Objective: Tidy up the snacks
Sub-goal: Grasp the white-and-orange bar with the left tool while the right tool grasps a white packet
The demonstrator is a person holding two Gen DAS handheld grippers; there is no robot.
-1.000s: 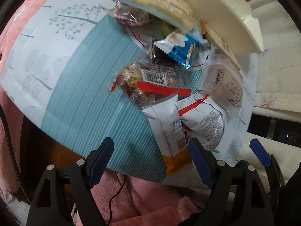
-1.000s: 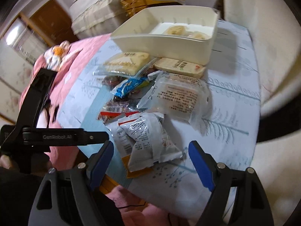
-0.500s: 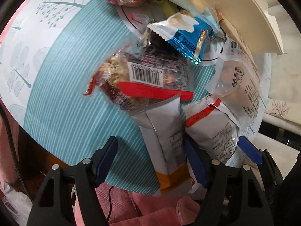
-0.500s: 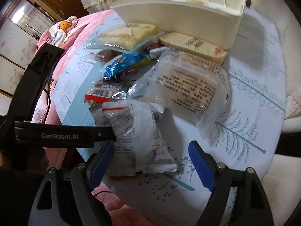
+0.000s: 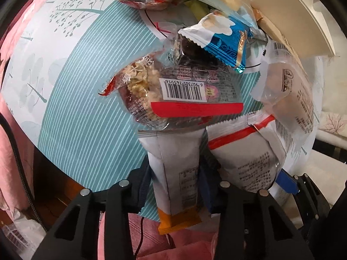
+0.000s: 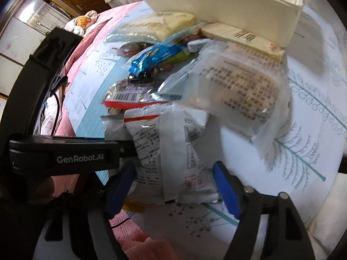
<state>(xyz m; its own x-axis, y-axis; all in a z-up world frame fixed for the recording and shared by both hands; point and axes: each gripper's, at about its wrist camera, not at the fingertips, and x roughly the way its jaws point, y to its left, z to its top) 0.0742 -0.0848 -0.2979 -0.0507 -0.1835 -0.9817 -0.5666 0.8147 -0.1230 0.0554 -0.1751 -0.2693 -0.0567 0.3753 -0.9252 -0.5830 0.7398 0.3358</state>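
Observation:
A heap of snack packets lies on a round table with a teal-striped cloth (image 5: pixel 76 108). My left gripper (image 5: pixel 175 186) points down over the table's near edge. Its jaws are closing, and the pads press both sides of a white packet with an orange end (image 5: pixel 177 173). My right gripper (image 6: pixel 173 190) straddles a white packet with a red stripe (image 6: pixel 173 151) right beside it. Its jaws are closing too, with a little room still at the pads. One blue fingertip (image 5: pixel 286 182) of the right gripper shows in the left wrist view.
A cream plastic box (image 6: pixel 227 6) stands at the far side of the heap. In front of it lie a blue wrapper (image 5: pixel 225 43), a clear pack with a barcode and red band (image 5: pixel 186 95) and a large translucent pack (image 6: pixel 238 86). Pink bedding (image 6: pixel 138 242) lies below the table edge.
Both grippers have come down onto the near packets. The left jaws have narrowed from wide apart to touching the orange-ended packet. The right jaws have narrowed slightly around the red-striped packet.

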